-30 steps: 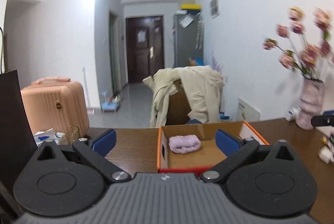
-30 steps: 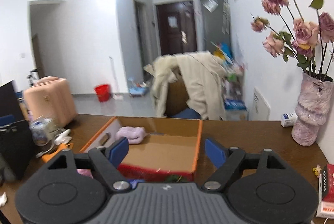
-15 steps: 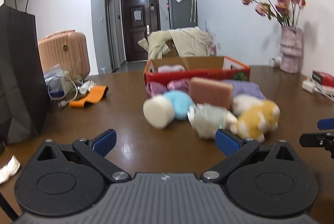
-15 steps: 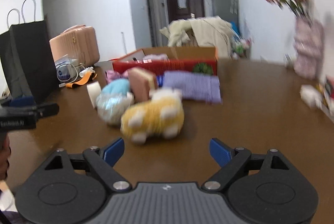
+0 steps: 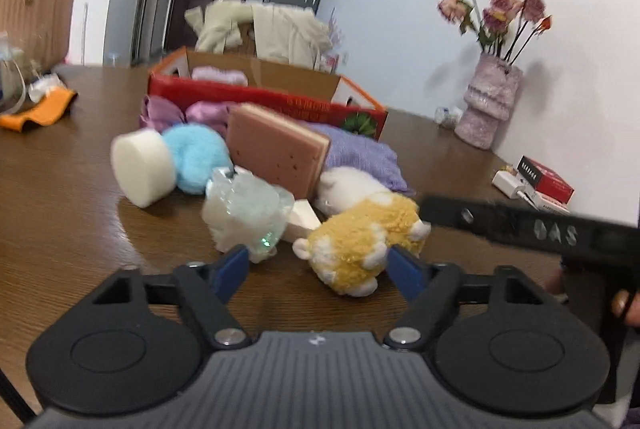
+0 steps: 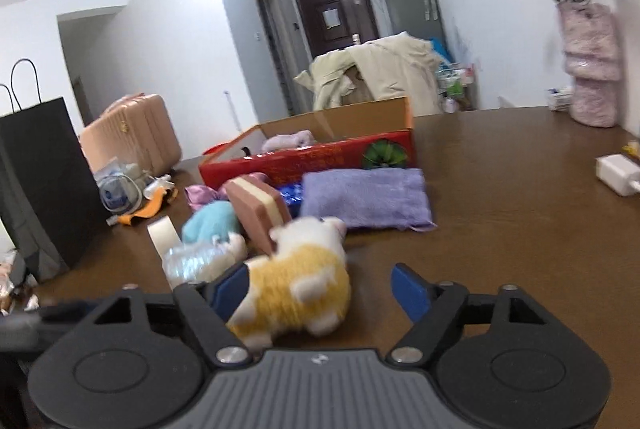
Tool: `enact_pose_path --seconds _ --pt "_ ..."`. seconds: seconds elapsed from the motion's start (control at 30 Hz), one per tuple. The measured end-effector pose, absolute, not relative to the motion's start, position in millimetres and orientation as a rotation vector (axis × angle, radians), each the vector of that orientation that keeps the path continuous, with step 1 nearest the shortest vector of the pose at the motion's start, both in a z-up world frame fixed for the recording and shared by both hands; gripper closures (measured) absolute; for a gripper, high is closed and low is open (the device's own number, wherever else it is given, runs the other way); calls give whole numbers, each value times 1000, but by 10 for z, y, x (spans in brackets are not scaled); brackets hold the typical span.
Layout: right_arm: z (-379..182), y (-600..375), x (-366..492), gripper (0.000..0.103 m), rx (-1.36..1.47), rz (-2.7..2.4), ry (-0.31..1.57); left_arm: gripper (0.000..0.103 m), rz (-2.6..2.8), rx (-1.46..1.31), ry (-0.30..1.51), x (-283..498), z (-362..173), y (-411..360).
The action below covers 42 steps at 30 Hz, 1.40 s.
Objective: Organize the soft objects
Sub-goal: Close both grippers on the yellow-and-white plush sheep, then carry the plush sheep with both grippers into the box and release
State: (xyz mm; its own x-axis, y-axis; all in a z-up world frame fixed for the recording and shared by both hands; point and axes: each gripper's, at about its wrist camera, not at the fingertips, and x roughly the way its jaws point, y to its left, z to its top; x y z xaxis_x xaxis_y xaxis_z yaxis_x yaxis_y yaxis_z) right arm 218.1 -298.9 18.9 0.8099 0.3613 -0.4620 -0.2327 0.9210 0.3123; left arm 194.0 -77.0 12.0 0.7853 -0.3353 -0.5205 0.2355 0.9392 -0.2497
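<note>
Both grippers' fingers spread: right gripper (image 6: pixel 320 289) straddles the fluffy yellow-and-white plush toy (image 6: pixel 296 289) on the brown wooden worktop (image 6: pixel 520 229); left gripper (image 5: pixel 318 265) just before it

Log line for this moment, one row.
left gripper: open, empty | right gripper: open around yellow plush | box: one pink item inside | rest on table

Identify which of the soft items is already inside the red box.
The pale pink fluffy piece lies inside the red box. Others, like the yellow-and-white plush toy and purple towel, lie on the table.
</note>
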Motion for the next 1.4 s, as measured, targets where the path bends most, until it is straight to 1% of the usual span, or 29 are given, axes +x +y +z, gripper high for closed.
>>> enact_pose_path --seconds 0.03,0.07,0.1,0.13,0.17,0.27,0.37,0.43,0.47,0.5,0.57,0.63,0.67,0.83,0.93,1.17,1.3,1.4 --pt "165 -2988 2260 30 262 326 554 34 -314 -188 610 1991 93 -782" --pt "132 -2985 2337 35 275 327 570 40 -327 -200 628 2035 64 -781" --pt "94 -2980 2411 40 286 331 587 44 -345 -207 641 2070 34 -785" --pt "58 -2981 2480 43 303 333 610 48 -359 -217 654 2097 5 -787" --pt "28 -2985 2525 45 325 343 623 49 -368 -231 660 2112 -15 -790" --pt "6 -2986 2533 58 353 376 636 55 -404 -285 670 2162 -40 -743" --pt "82 -2983 2355 63 335 360 665 60 -457 -342 683 2201 -22 -678" --pt "152 -2995 2179 68 328 377 654 60 -487 -355 676 2203 13 -651" --pt "174 -3016 2100 68 328 368 640 60 -506 -356 670 2193 36 -630" --pt "186 -3036 2046 66 333 341 634 60 -531 -363 661 2193 52 -607" --pt "180 -3096 2023 64 354 319 629 56 -547 -375 657 2213 74 -590" --pt "132 -3128 2062 56 370 320 648 53 -541 -376 671 2268 59 -614" --pt "110 -3128 2074 53 379 330 652 51 -534 -378 687 2301 45 -629" --pt "37 -3068 2161 52 407 350 650 51 -534 -436 724 2389 -30 -576" --pt "-20 -3054 2222 53 424 339 670 53 -529 -458 748 2438 -80 -561" --pt "-42 -3093 2166 58 445 345 658 58 -514 -457 726 2383 -29 -625" --pt "304 -3176 2127 59 441 379 561 58 -562 -462 612 2322 285 -621" --pt "596 -3185 2344 59 402 409 482 58 -590 -472 527 2573 587 -572"
